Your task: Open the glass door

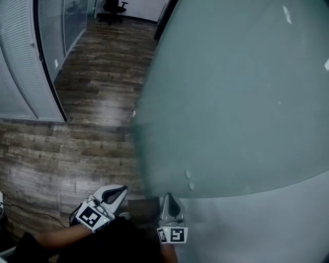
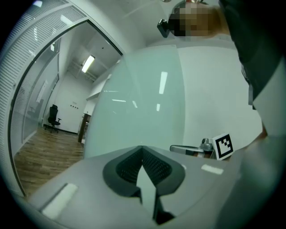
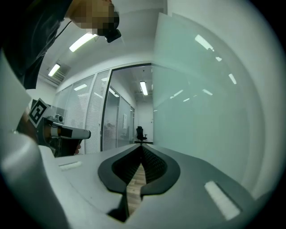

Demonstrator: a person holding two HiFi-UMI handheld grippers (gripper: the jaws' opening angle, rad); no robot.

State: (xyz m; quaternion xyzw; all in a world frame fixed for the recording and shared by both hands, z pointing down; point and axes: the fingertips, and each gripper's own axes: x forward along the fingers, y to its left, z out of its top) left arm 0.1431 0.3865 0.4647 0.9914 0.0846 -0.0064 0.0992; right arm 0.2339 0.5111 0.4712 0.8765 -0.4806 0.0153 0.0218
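- Frosted glass door [image 1: 231,102] fills the right of the head view. It looks already swung aside, with wood floor [image 1: 92,128] showing past its edge.
- Left gripper [image 1: 114,194] is held low and clear of the pane, jaws together and empty.
- Right gripper [image 1: 168,199], also closed on nothing, sits just beside the glass, probably to push rather than grasp.

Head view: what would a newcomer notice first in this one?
The big frosted glass door fills the right side, beside the wood floor. At the bottom edge, the left tongs and right tongs are both shut and empty. A black office chair stands at the top, far down the corridor.
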